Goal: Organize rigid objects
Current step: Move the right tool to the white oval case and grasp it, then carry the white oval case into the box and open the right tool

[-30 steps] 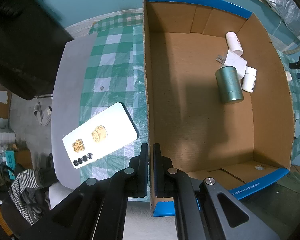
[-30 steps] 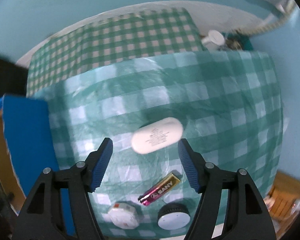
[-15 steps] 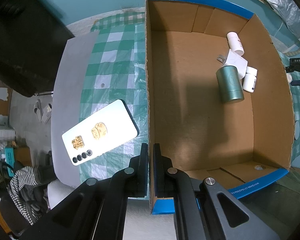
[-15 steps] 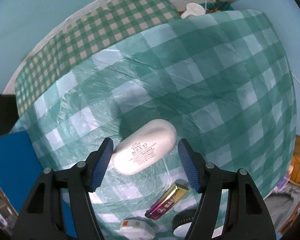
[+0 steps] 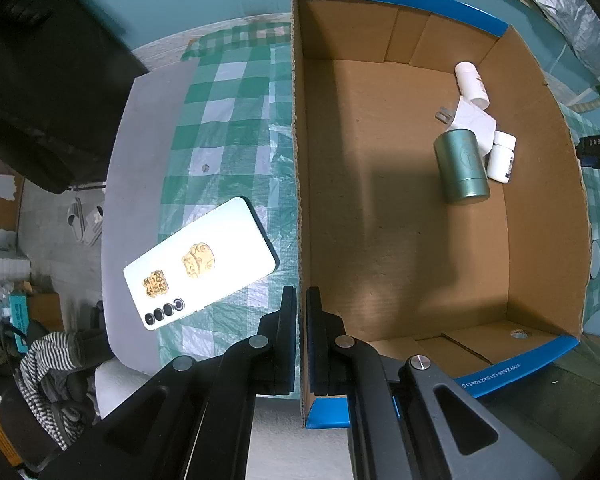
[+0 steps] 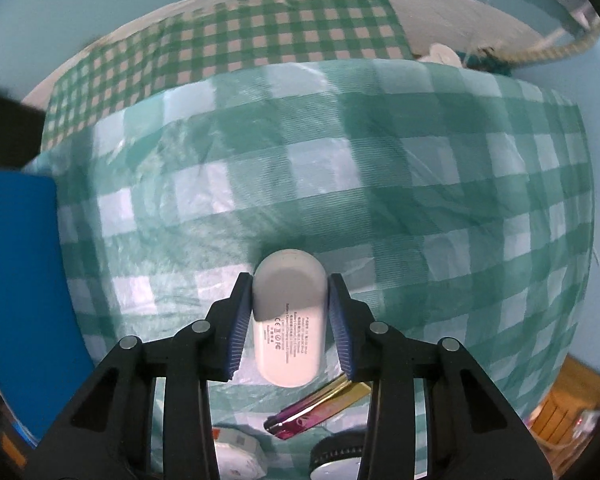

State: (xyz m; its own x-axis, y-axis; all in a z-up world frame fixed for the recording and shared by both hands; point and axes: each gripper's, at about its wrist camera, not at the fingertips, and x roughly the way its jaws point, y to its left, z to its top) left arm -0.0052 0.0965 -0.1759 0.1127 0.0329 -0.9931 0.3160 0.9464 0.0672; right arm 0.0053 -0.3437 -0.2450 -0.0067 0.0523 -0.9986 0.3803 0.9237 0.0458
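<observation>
The white case (image 6: 288, 316) has just been closed on by the right gripper (image 6: 289, 322) for boxing, while the cardboard box (image 5: 540, 208) wall is pinched steady by the left gripper (image 5: 302, 344).

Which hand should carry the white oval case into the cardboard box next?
Right. The right gripper has just closed around the white oval case. The left gripper is shut on the cardboard box wall, steadying it.

The right hand-held gripper (image 6: 289, 322) has just been closing; its 2 blue pads (image 6: 236, 332) now press the white oval case (image 6: 288, 320) between them. Just behind lies a pink-and-gold battery (image 6: 320, 410) on the green checked cloth (image 6: 380, 184).
</observation>
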